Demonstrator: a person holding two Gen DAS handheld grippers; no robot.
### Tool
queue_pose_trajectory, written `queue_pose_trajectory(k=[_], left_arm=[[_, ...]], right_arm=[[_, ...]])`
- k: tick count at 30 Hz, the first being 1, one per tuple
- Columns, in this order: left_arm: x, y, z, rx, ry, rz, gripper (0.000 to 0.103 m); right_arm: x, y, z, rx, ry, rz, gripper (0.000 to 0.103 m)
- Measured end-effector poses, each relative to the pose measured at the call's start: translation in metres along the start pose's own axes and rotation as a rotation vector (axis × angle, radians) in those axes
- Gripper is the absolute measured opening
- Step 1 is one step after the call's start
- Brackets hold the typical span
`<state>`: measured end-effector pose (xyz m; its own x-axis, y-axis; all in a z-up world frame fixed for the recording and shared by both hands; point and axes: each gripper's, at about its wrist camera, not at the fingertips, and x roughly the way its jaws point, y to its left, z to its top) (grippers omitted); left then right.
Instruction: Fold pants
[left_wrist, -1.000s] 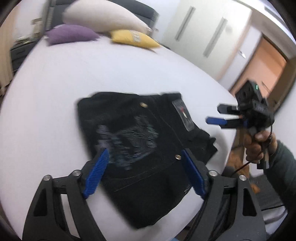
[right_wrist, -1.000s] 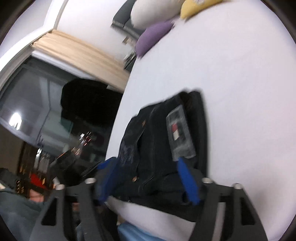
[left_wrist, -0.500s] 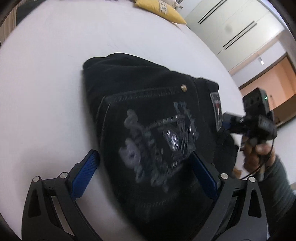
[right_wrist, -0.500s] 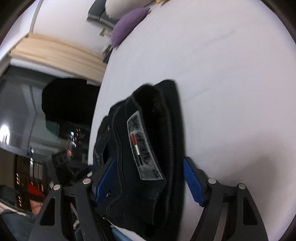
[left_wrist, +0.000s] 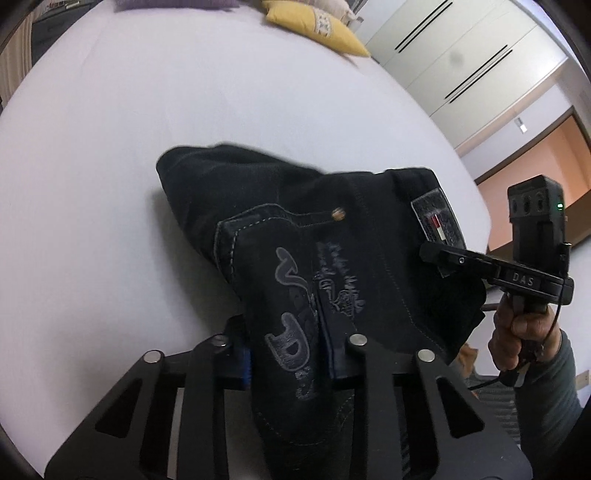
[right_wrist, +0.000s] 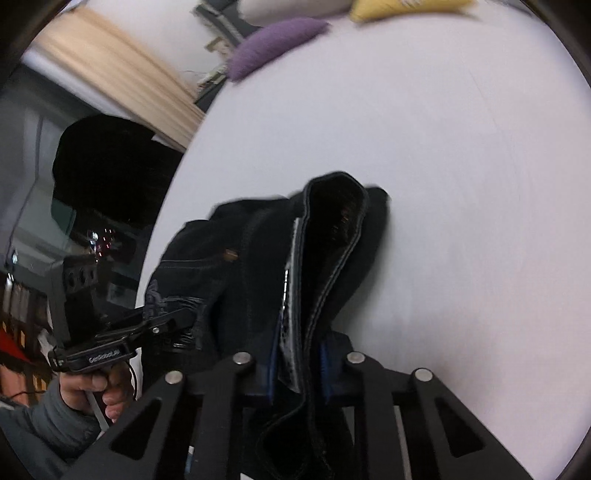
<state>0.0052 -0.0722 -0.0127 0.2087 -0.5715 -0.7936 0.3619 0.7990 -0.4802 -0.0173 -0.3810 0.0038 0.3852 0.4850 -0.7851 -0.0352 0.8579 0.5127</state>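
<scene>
The left gripper had its fingers closing, and the black cloth of the pants was bunched between the blue pads, right through the grey embroidered emblem on the back pocket. Over on the other side, the right gripper was closing too, its fingers pinching the waistband edge with the pale label trapped in the fold.

The pants lay folded into a compact dark bundle on the bed, near its close edge, partly lifted at both clamped spots. In the left wrist view the bundle ran from the near fingers up and away, with one rounded end pointing to the upper left and the waistband corner, carrying the patch, pointing right. A brass rivet sat at the pocket corner.

The left wrist view alone showed the pocket face, the patch seen flat, and the right gripper with a hand in a grey sleeve at the right edge. The right wrist view alone looked down the open waistband, edge on, and caught the left gripper gripped by a hand at lower left.

Beyond lay a yellow cushion and a purple cushion at the bed's far end.
</scene>
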Motion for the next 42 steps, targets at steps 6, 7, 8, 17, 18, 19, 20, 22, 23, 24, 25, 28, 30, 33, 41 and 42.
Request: queue_pose_trajectory(k=[6,7,8,17,18,19,20,22,23,24,25,28,30,33,41,42], left_arm=[[-0.062,0.008,0.047,0.048,-0.139,0.048,0.023],[-0.068,0.012,0.057,0.057,-0.151,0.058,0.023],[-0.074,0.017,0.068,0.068,-0.164,0.073,0.023],[-0.054,0.093,0.149,0.081,-0.154,0.179,0.024],[-0.049,0.103,0.151,0.073,-0.146,0.179,0.024],[-0.032,0.109,0.152,0.061,-0.134,0.175,0.024],[-0.015,0.119,0.152,0.044,-0.117,0.171,0.025],[0.010,0.139,0.148,0.004,-0.080,0.182,0.033],[0.018,0.149,0.144,-0.020,-0.087,0.185,0.046],[0.021,0.156,0.141,-0.037,-0.105,0.176,0.052],[0.020,0.164,0.138,-0.051,-0.136,0.139,0.054],[0.018,0.168,0.139,-0.045,-0.162,0.119,0.063],[0.009,0.166,0.138,-0.050,-0.171,0.161,0.064],[-0.034,0.155,0.122,-0.041,-0.301,0.243,0.073],[-0.199,0.020,0.040,0.269,-0.924,0.645,0.103],[-0.217,0.005,0.029,0.287,-0.971,0.692,0.103]], right_arm=[[-0.015,0.034,0.052,-0.079,-0.078,0.044,0.018],[-0.013,0.038,0.064,-0.086,-0.089,0.053,0.018],[-0.011,0.041,0.076,-0.095,-0.097,0.058,0.018],[0.070,0.031,0.162,-0.060,-0.088,0.108,0.018],[0.073,0.028,0.165,-0.051,-0.078,0.109,0.018],[0.087,0.018,0.167,-0.032,-0.062,0.111,0.018],[0.098,0.013,0.167,-0.017,-0.049,0.113,0.018],[0.127,-0.009,0.162,0.036,0.001,0.105,0.025],[0.135,-0.019,0.158,0.062,0.009,0.085,0.033],[0.141,-0.032,0.152,0.099,0.001,0.109,0.041],[0.141,-0.040,0.148,0.120,-0.027,0.157,0.042],[0.131,-0.051,0.137,0.136,-0.079,0.237,0.046],[0.119,-0.054,0.132,0.163,-0.086,0.220,0.053],[0.077,-0.053,0.117,0.202,-0.185,0.118,0.073],[-0.077,0.058,0.067,-0.062,-0.592,-0.161,0.093],[-0.104,0.081,0.057,-0.107,-0.690,-0.186,0.100]])
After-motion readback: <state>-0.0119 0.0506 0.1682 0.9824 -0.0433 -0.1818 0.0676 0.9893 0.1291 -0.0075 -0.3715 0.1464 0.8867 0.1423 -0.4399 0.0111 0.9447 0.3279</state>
